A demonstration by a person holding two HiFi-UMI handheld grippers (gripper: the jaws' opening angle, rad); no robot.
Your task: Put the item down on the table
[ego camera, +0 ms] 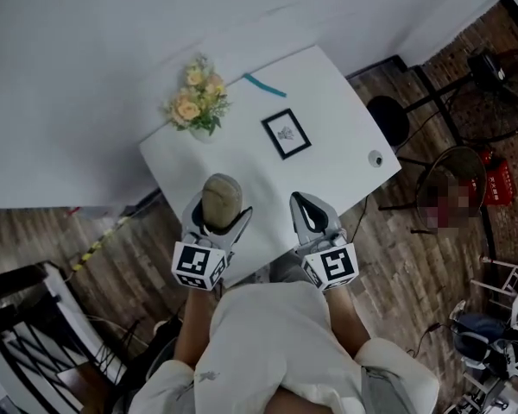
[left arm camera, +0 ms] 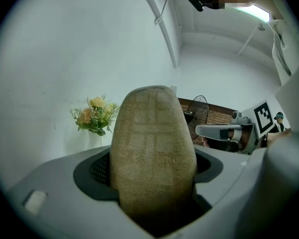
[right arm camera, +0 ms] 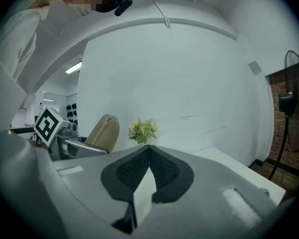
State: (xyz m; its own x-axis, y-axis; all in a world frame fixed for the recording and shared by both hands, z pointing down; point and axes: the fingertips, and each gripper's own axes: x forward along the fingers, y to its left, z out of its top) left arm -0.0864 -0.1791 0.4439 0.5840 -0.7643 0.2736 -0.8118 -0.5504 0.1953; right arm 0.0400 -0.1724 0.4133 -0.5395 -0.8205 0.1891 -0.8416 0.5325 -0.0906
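Observation:
My left gripper (ego camera: 217,216) is shut on a tan, rounded, woven-textured item (ego camera: 220,200) that stands up out of the jaws above the near edge of the white table (ego camera: 345,119). In the left gripper view the item (left arm camera: 152,156) fills the middle, wedged between the two grey jaws. My right gripper (ego camera: 308,215) is held beside it over the table's near edge, shut with nothing in it; in the right gripper view its black pads (right arm camera: 164,171) meet at the tip. The left gripper and the item (right arm camera: 103,132) show at the left of that view.
On the table stand a small bouquet of yellow flowers (ego camera: 198,100), a black-framed picture (ego camera: 286,133) lying flat, a teal strip (ego camera: 265,84) and a round hole (ego camera: 376,158). A black stool (ego camera: 388,119) and stands sit to the right on the wood floor; a white wall runs behind.

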